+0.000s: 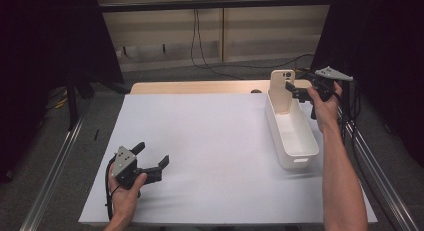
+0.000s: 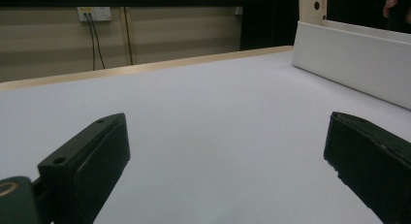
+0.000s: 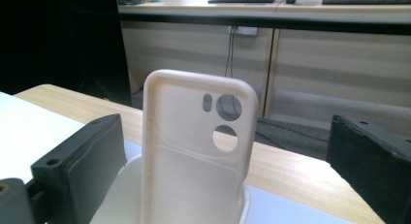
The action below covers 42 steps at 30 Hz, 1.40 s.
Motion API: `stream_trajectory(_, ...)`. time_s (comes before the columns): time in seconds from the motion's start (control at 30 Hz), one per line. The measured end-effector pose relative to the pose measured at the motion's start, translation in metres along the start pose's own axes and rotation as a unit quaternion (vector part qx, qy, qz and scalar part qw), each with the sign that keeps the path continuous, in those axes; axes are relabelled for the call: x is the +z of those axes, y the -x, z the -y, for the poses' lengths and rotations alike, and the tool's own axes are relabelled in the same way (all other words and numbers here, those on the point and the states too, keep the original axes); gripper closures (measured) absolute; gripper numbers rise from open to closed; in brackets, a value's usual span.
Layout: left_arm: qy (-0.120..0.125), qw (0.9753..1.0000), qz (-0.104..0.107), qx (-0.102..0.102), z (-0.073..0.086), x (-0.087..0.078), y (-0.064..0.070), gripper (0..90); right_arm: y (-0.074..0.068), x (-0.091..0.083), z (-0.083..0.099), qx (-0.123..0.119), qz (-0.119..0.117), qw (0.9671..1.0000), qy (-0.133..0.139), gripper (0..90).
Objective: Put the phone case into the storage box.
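I am working at the far right of the table, where a cream phone case [image 3: 196, 151] stands upright at the far end of a white bin [image 1: 292, 136]. My right gripper [image 1: 295, 89] hangs wide open around the case without touching it; I should centre the jaws before closing. My left gripper [image 1: 150, 158] rests open and empty, near left.

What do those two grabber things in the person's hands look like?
Both are black. The left gripper has two chunky, blocky jaws with small screw holes, a grey three-cornered plate with tiny holes on top, and a black cable trailing beside the wrist. The right gripper has the same kind of grey plate. The forearms are bare, with no sleeves in view.
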State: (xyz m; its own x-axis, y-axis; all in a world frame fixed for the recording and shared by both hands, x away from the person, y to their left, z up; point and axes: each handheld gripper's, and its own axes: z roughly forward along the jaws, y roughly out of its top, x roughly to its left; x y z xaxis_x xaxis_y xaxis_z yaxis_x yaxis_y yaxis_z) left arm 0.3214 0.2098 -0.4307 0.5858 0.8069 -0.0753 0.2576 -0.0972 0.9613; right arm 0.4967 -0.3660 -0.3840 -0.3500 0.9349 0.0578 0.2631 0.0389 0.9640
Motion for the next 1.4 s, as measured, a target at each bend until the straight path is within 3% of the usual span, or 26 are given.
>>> stream_trajectory(1.4, 0.008, 0.9998, -0.010, -0.018, 0.000, -0.005, -0.004, 2.8, -0.039, -0.059, 0.018, -0.002, -0.010, 0.9993, 0.035, 0.0)
